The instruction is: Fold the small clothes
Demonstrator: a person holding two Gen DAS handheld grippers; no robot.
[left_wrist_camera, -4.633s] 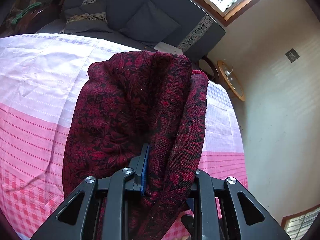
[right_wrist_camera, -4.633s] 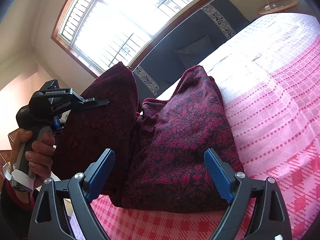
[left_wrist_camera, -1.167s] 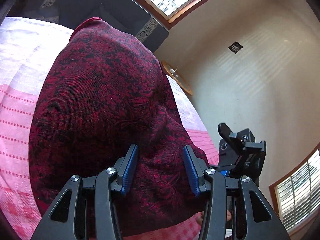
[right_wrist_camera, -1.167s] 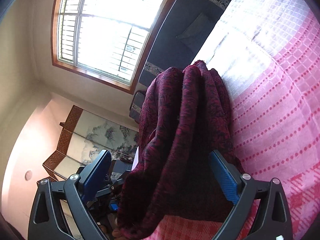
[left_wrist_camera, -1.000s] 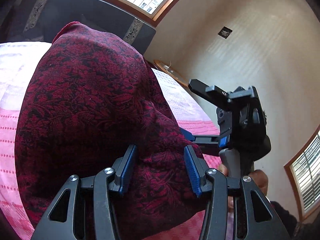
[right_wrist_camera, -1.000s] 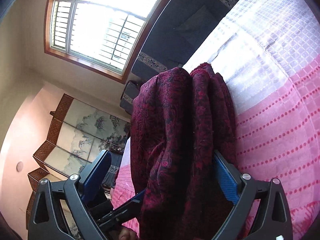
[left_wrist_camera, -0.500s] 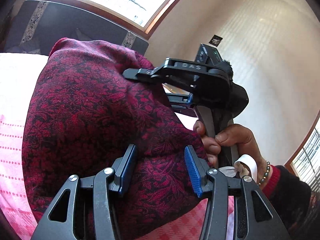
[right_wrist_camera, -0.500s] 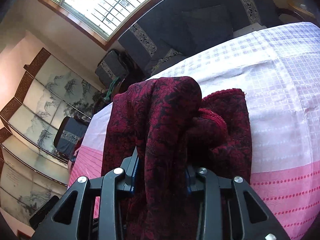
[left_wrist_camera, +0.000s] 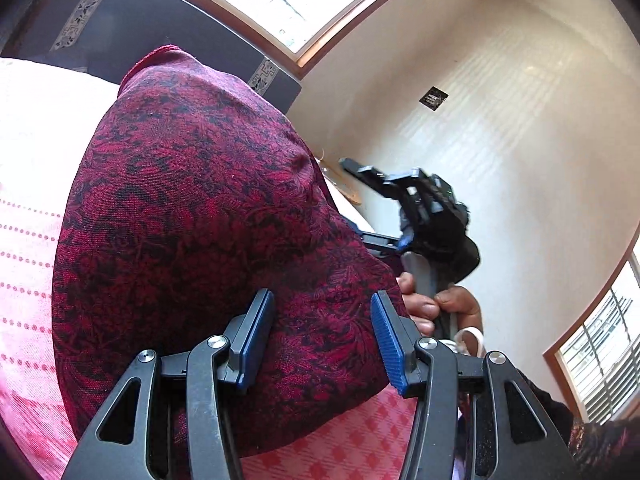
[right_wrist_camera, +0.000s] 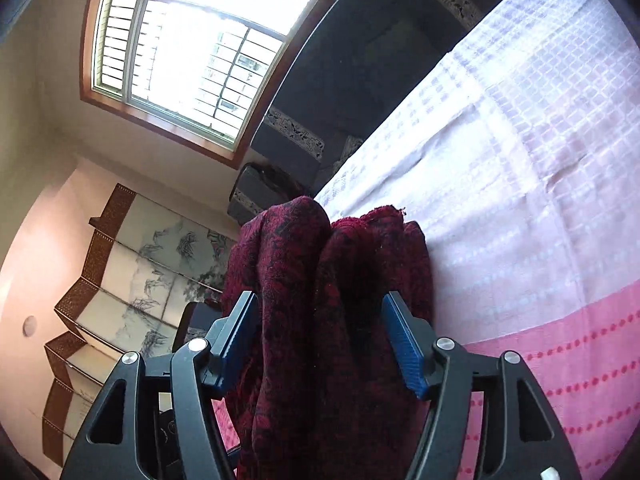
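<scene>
A dark red cloth (left_wrist_camera: 192,216) with a black flower pattern is bunched up over the pink and white bed sheet (left_wrist_camera: 24,168). My left gripper (left_wrist_camera: 322,340) is shut on a thick fold of it, and the fabric fills the gap between the blue pads. In the right wrist view the same cloth (right_wrist_camera: 320,280) hangs in loose folds between the blue pads of my right gripper (right_wrist_camera: 320,344). Those jaws are opening and no longer pinch the fabric. The left wrist view shows the right tool's black body (left_wrist_camera: 432,216) just right of the cloth, held by a hand (left_wrist_camera: 436,304).
The bed sheet (right_wrist_camera: 520,160) stretches away to the right of the cloth. A dark sofa (right_wrist_camera: 360,60) stands beyond the bed under a large window (right_wrist_camera: 180,40). A folding screen (right_wrist_camera: 120,280) is at the left, and a small round wooden table (left_wrist_camera: 346,194) sits by the wall.
My right gripper was clamped on a fold of the cloth half a second ago; its jaws now stand wider apart. The right tool has drawn back to the right. My left gripper keeps its hold.
</scene>
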